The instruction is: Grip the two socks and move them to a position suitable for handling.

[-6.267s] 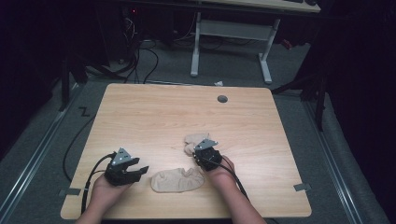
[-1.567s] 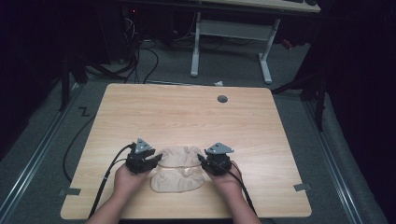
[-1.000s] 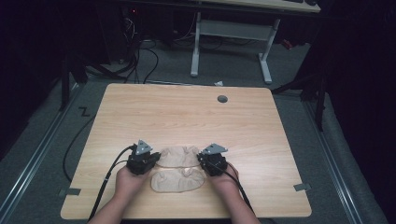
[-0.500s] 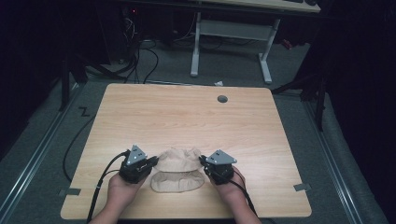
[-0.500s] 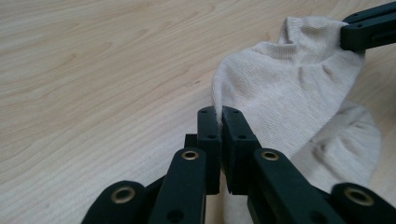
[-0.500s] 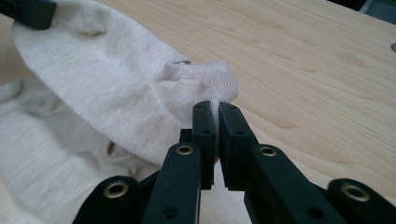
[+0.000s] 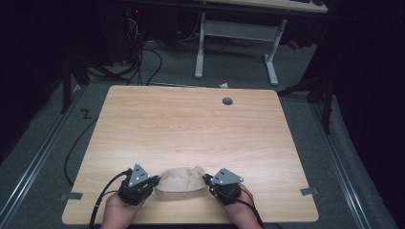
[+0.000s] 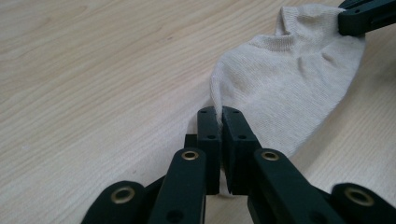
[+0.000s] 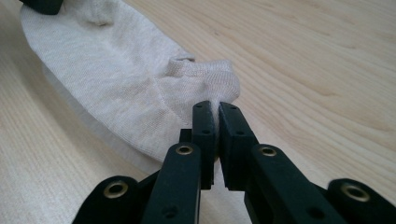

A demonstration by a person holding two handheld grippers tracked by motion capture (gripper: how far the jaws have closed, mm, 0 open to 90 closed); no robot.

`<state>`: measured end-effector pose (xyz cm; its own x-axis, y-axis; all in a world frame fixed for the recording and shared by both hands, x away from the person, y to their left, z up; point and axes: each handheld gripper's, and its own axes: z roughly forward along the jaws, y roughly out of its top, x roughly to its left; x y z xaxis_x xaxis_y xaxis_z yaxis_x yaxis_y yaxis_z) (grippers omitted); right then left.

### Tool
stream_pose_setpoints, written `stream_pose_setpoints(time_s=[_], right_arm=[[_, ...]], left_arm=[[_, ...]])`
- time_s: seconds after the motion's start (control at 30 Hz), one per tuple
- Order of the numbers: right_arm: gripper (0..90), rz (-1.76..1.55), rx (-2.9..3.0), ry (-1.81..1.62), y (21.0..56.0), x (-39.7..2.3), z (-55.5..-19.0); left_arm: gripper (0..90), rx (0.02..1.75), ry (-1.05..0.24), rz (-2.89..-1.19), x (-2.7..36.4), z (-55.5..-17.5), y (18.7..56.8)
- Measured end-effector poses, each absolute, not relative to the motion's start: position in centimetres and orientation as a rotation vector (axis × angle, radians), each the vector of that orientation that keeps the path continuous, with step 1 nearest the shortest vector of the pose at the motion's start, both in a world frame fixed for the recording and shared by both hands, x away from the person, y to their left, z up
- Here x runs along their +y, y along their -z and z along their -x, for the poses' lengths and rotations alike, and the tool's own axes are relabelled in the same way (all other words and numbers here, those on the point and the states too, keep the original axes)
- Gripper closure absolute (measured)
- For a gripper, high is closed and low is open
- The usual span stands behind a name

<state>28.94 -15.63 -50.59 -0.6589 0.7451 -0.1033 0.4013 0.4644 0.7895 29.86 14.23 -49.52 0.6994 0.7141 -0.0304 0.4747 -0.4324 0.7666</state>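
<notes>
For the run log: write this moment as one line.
left claw: shut on beige knit sock | right claw: shut on sock | sock: stretched between claws over wooden table

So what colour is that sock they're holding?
The sock is plain pale beige, a fine knit with no pattern. It shows best in the left gripper view.

Each hand-held gripper, the left (image 7: 155, 183) and the right (image 7: 206, 180), is black with brass-ringed pivot holes on its linkage arms, topped by a grey three-cornered plate and trailing a black cable.
</notes>
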Motion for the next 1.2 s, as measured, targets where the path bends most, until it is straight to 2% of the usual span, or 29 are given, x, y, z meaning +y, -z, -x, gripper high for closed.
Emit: stream_pose_setpoints(time_s=[0.17, 0.5, 0.73, 1.1, 1.2], right_arm=[[85.6, -0.957, 2.305, -1.034, 51.1, -15.3, -28.8], [84.5, -1.002, 2.348, -0.987, 52.0, -15.4, -29.3], [76.8, -1.035, 2.339, -0.985, 52.3, -15.6, -29.6], [65.8, -1.034, 2.315, -1.014, 52.1, -15.7, -29.6], [63.5, -1.038, 2.312, -1.019, 52.1, -15.6, -29.6]], left_arm=[[86.2, 0.913, -0.352, -2.136, 14.2, -29.6, 50.2], [82.7, 0.933, -0.372, -2.181, 13.9, -30.2, 51.2], [82.2, 0.930, -0.373, -2.196, 13.7, -30.4, 51.5], [64.9, 0.935, -0.377, -2.170, 13.8, -30.4, 51.2], [62.6, 0.929, -0.375, -2.167, 13.8, -30.5, 51.3]])
